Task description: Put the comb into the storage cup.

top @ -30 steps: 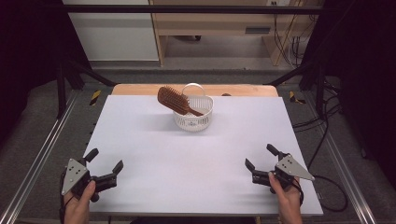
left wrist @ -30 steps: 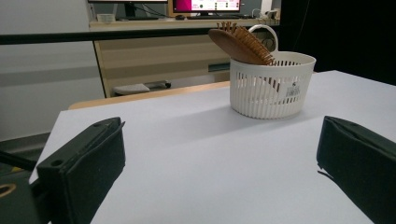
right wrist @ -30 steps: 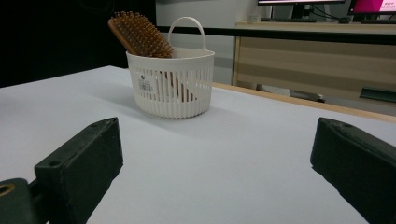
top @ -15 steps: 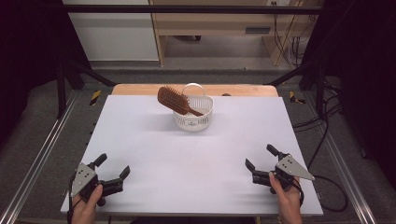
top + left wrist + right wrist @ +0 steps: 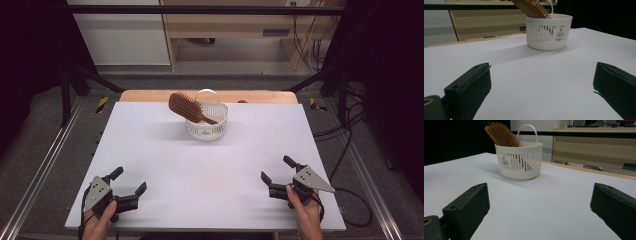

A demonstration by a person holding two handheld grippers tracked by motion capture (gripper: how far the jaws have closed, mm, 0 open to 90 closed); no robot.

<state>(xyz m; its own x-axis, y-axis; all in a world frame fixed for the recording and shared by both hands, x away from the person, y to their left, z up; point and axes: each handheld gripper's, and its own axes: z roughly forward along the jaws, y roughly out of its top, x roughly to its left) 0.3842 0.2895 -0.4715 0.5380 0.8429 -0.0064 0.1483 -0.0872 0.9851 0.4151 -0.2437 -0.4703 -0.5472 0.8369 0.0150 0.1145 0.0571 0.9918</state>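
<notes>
A small white slatted basket (image 5: 206, 131) (image 5: 546, 37) (image 5: 520, 166) with a handle stands at the far middle of the white table (image 5: 210, 165). A brown wooden hairbrush (image 5: 182, 106) (image 5: 530, 7) (image 5: 501, 133) leans in it, bristled head sticking out to the left. My left gripper (image 5: 129, 185) (image 5: 541, 92) rests at the near left of the table, open and holding nothing. Over at the near right, my right gripper (image 5: 278, 171) (image 5: 541, 210) also stands open and empty. Both are far from the basket.
A wooden strip (image 5: 150, 95) runs along the table's far edge. Metal rails (image 5: 45, 165) flank the table on both sides. Cables (image 5: 350, 145) lie on the floor at the right. A wooden bench (image 5: 240, 25) stands behind the table.
My left gripper has slid to the right along the near edge and turned a little. The right gripper, basket and brush have stayed put.
</notes>
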